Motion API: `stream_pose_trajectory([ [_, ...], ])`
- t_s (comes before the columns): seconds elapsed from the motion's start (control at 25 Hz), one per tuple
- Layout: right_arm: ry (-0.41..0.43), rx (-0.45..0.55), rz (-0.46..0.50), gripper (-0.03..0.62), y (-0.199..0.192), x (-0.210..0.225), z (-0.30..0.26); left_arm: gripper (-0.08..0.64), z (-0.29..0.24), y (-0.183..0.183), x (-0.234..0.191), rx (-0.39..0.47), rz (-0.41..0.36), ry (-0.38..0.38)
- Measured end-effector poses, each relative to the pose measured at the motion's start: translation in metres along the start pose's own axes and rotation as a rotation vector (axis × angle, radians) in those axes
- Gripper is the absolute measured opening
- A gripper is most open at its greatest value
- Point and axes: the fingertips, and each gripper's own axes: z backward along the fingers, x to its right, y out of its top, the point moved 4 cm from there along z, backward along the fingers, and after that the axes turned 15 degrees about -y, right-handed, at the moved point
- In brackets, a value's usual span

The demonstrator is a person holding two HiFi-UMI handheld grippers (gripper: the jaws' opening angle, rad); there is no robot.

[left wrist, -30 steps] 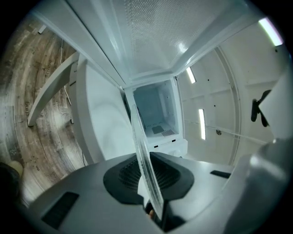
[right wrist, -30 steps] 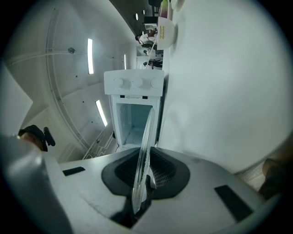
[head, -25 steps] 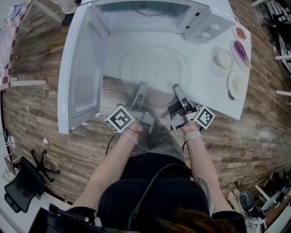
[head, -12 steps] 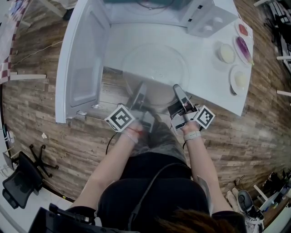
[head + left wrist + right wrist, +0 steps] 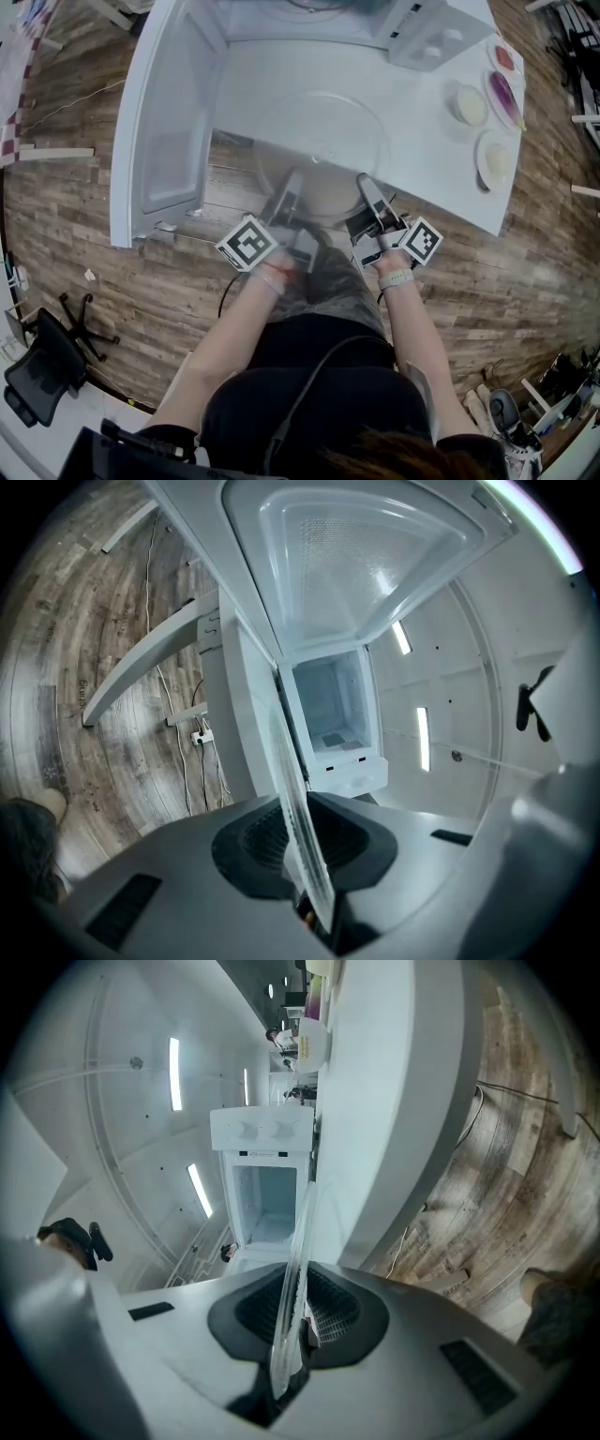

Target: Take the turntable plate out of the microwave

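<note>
A: The turntable plate (image 5: 323, 131) looks like clear glass, glossy and smooth.
B: Yes. The bench (image 5: 441, 178) is smooth, white and fairly matt, and the floor (image 5: 84, 234) is grained wood plank.
A: The microwave door (image 5: 173, 122)?
B: Glossy white plastic with a frosted window. The left gripper (image 5: 300, 836) and right gripper (image 5: 295, 1316) have matt grey plastic fingers (image 5: 141, 874) and dark ribbed pads (image 5: 253, 841).

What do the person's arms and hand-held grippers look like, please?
The left hand-held gripper and right hand-held gripper are grey, each with a black-and-white marker cube. A dark cable trails from the left one. A pale band circles the right wrist; the top is black.
</note>
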Motion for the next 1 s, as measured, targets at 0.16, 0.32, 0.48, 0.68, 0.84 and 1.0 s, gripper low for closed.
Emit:
stream_pose_trajectory([
  [0.16, -0.007, -0.002, -0.008, 0.046, -0.002, 0.004, 0.003, 0.049, 0.003, -0.004, -0.002, 0.012, 0.032, -0.003],
  [0.32, -0.005, -0.003, -0.006, 0.046, -0.003, 0.007, 0.005, 0.049, 0.005, -0.007, -0.004, 0.011, 0.039, 0.0],
  [0.48, -0.008, -0.006, -0.01, 0.046, -0.004, 0.01, 0.005, 0.049, 0.004, -0.008, -0.005, 0.015, 0.043, -0.01],
  [0.68, -0.014, -0.018, -0.024, 0.046, -0.003, 0.014, 0.005, 0.044, 0.004, -0.006, -0.005, 0.013, 0.043, 0.01],
  [0.84, -0.028, -0.035, -0.018, 0.046, -0.003, 0.017, 0.003, 0.043, 0.003, -0.008, -0.008, 0.045, 0.09, 0.004],
  [1.0, -0.032, -0.046, -0.02, 0.046, -0.002, 0.017, 0.002, 0.04, 0.0, -0.008, -0.007, 0.074, 0.126, -0.014],
])
